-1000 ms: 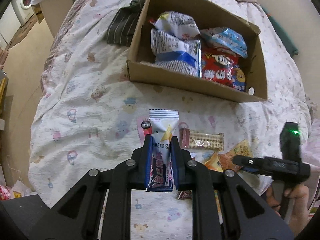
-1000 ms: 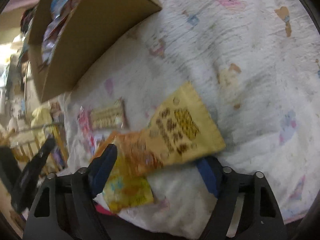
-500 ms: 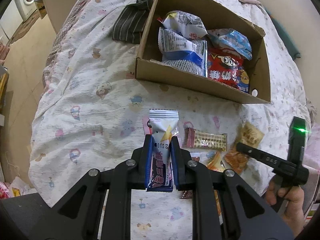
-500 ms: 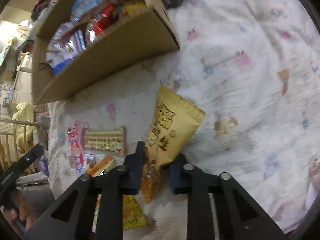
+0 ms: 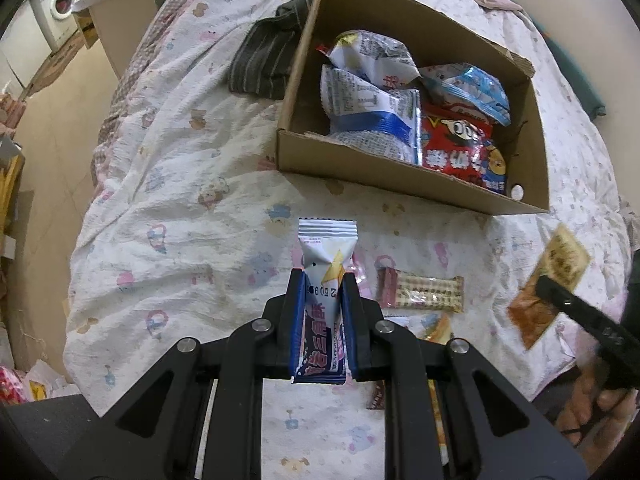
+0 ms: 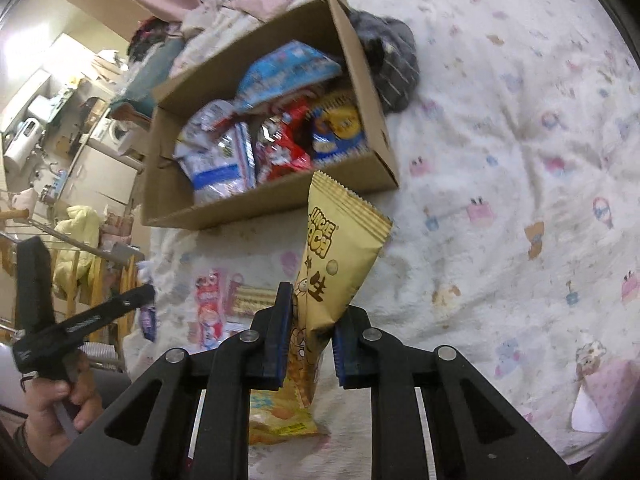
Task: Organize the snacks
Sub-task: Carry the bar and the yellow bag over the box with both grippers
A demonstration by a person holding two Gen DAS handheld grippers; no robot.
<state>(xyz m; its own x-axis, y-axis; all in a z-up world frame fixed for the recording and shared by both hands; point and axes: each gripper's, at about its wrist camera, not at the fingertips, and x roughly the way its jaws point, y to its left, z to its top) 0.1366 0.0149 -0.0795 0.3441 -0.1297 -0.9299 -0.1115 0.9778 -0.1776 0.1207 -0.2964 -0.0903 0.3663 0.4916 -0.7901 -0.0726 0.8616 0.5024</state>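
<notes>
The left tongs are clenched on a white and purple snack packet, which is held upright above the bed, on the near side of the cardboard box. The right tongs are clenched on a yellow peanut packet, which is lifted clear of the bed and tilted, just short of the near wall of the cardboard box. A wafer bar is seen lying flat on the bed between the 2 tongs, also on the near side of the box. Several snack bags are packed inside the box. A dark striped cloth lies against the box's far left corner.
</notes>
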